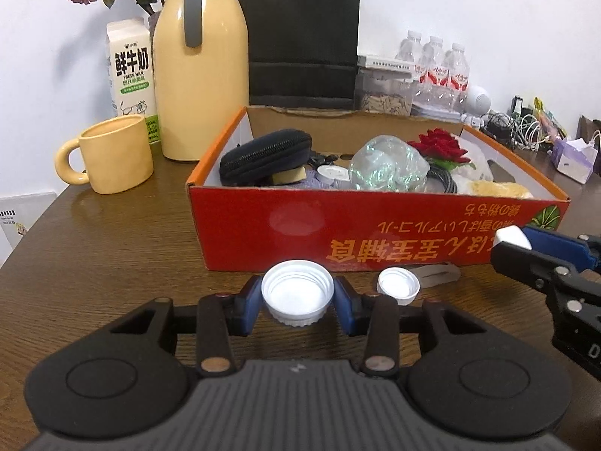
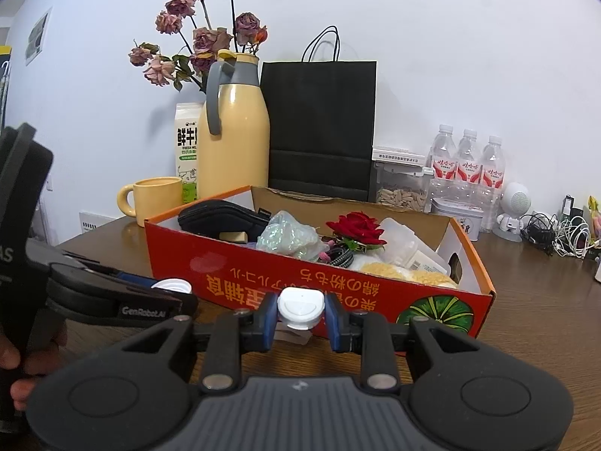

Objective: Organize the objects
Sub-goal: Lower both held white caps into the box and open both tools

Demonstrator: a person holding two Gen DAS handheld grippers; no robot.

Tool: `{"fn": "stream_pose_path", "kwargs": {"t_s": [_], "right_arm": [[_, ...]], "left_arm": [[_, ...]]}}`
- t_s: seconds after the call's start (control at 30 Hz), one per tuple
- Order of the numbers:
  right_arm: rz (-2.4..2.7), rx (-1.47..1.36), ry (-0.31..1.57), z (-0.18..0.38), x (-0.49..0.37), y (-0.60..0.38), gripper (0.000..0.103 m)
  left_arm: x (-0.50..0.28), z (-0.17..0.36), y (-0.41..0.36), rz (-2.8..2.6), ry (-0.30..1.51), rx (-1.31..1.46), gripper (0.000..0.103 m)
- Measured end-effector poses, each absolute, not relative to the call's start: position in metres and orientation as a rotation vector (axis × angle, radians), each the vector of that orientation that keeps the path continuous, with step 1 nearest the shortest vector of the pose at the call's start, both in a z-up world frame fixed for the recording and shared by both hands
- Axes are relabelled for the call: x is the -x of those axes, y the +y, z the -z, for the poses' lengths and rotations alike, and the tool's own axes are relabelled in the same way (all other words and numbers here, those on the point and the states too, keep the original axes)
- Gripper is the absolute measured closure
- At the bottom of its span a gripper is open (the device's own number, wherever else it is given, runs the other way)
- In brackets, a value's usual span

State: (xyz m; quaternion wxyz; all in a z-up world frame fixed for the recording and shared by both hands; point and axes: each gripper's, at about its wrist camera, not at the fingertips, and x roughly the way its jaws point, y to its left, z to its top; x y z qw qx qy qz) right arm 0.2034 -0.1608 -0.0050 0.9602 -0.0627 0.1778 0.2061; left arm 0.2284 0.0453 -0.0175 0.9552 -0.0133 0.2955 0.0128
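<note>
the left claw (image 1: 296, 298) has closed on a big white cap (image 1: 297, 291), pads on both sides. the right claw (image 2: 300, 314) pinches a small white lid (image 2: 300, 308). a loose squeeze could drop the round cap. just ahead, the red box (image 1: 330, 233) holds a black pouch (image 1: 265, 158), a red rose (image 1: 439, 144) and crinkly wrap (image 1: 388, 165).

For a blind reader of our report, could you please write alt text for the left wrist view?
The left gripper is shut on a white cap lying open side up on a wooden table, in front of a red box full of small items. A smaller cap lies beside it; the right gripper enters at right.
</note>
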Motion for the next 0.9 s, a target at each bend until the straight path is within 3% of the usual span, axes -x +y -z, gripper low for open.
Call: {"fn": "stream_pose_path", "kwargs": {"t_s": [0.53, 0.9], "right_arm": [[-0.445, 0.118, 0.211, -0.057, -0.230, -0.155, 0.077], [-0.424, 0.078, 0.194, -0.069, -0.289, -0.133, 0.077]], "left_arm": [[-0.225, -0.077, 0.037, 0.011, 0.302, 0.038, 0.062], [-0.284, -0.087, 0.045, 0.014, 0.289, 0.096, 0.062]]}}
